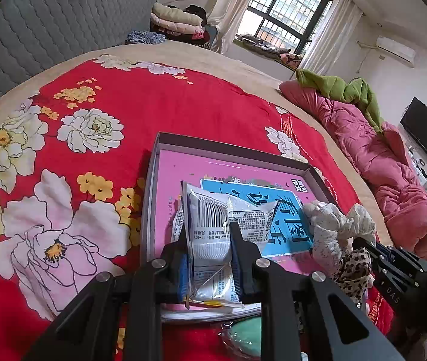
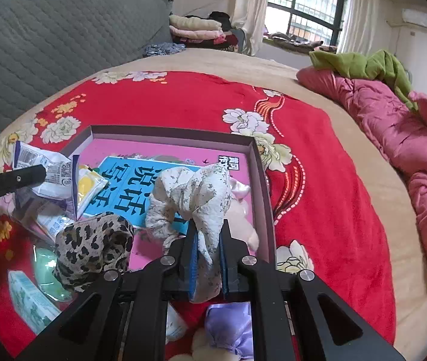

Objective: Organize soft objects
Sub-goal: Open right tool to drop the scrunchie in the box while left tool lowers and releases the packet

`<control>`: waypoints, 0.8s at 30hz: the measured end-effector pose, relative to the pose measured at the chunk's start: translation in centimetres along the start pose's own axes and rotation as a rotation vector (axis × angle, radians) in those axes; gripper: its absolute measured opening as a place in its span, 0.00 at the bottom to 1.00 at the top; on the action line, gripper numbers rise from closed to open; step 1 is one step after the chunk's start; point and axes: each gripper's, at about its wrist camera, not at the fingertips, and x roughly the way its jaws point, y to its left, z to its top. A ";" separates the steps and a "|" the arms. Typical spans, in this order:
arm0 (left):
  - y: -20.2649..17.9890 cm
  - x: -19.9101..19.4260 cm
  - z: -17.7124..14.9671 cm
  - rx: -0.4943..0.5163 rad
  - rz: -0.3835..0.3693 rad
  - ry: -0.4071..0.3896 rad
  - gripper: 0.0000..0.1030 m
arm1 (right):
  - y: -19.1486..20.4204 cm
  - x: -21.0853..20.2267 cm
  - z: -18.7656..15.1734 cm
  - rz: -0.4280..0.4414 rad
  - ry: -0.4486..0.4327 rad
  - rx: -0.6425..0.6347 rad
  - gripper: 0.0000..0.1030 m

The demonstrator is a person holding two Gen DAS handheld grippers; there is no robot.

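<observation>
A shallow box [image 1: 231,149] [image 2: 165,134] with a pink and blue printed floor lies on the red flowered bedspread. My left gripper [image 1: 208,237] is shut on a white snack packet [image 1: 213,225], held over the box's near left part; the same packet [image 2: 47,165] shows at the left of the right wrist view. My right gripper [image 2: 207,234] is shut on a white speckled fabric scrunchie [image 2: 195,195] [image 1: 333,225], hanging over the box's right half. A leopard-print scrunchie [image 2: 96,243] [image 1: 353,270] sits at the box's near edge.
Near the box's front lie a pale green round pack [image 2: 46,270], a green-white tissue pack [image 2: 29,300], a lilac scrunchie [image 2: 231,325] and more packets [image 2: 54,222]. A pink quilt [image 2: 400,126] with a green cloth [image 2: 369,66] lies right. A grey headboard [image 1: 47,27] stands at the far left.
</observation>
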 end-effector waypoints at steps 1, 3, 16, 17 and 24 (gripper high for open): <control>0.0 0.0 0.0 0.000 0.000 0.000 0.23 | -0.2 0.1 -0.1 -0.005 0.002 0.011 0.13; 0.0 0.1 0.1 0.001 -0.004 0.003 0.23 | -0.5 0.1 -0.1 -0.011 0.004 0.023 0.15; -0.1 1.5 0.4 0.017 -0.031 0.069 0.25 | -1.2 -2.5 0.3 0.007 -0.087 0.066 0.39; -0.1 1.5 0.4 0.018 -0.028 0.070 0.26 | -1.3 -2.6 0.4 0.004 -0.092 0.066 0.40; 0.1 1.7 0.4 0.014 -0.023 0.116 0.31 | -1.5 -2.9 0.4 0.000 -0.083 0.078 0.42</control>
